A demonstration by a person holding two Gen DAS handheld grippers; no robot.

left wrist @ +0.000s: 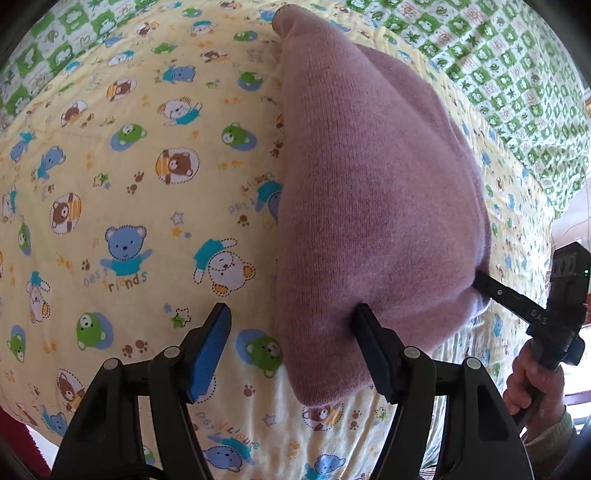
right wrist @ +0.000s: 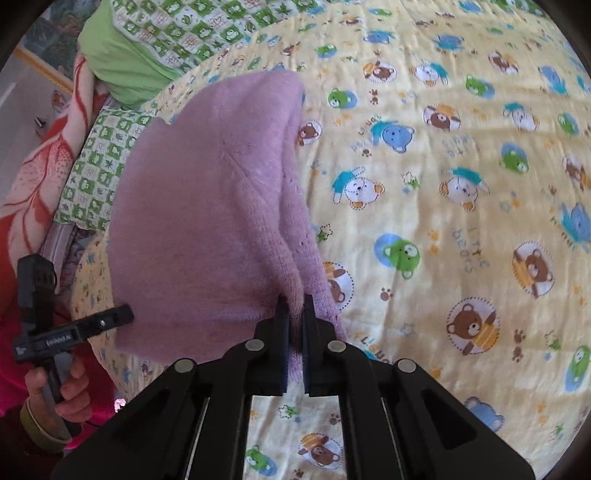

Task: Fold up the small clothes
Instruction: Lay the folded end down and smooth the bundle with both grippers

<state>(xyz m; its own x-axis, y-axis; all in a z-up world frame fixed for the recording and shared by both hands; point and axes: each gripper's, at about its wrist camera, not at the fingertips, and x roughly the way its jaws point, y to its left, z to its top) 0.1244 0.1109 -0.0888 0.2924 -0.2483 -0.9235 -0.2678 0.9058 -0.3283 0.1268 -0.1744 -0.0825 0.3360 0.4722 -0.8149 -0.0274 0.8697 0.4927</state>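
Observation:
A pink knit garment [left wrist: 369,192] lies lengthwise on the yellow bear-print sheet [left wrist: 129,184]. My left gripper [left wrist: 291,319] is open at the garment's near left edge. Its right finger rests against the knit and its blue-padded left finger [left wrist: 214,347] stands over bare sheet. In the right wrist view my right gripper [right wrist: 295,308] is shut on a fold at the near end of the pink garment [right wrist: 207,206]. In the left wrist view the right gripper [left wrist: 484,283] reaches into the cloth from the right. The left gripper [right wrist: 123,314] touches the garment's lower left corner.
A green checked quilt [left wrist: 498,74] [right wrist: 177,33] lies bunched at the far side of the bed. A red and white floral blanket [right wrist: 37,184] hangs at the bed's edge. A person's hands [left wrist: 528,380] [right wrist: 59,391] grip the handles.

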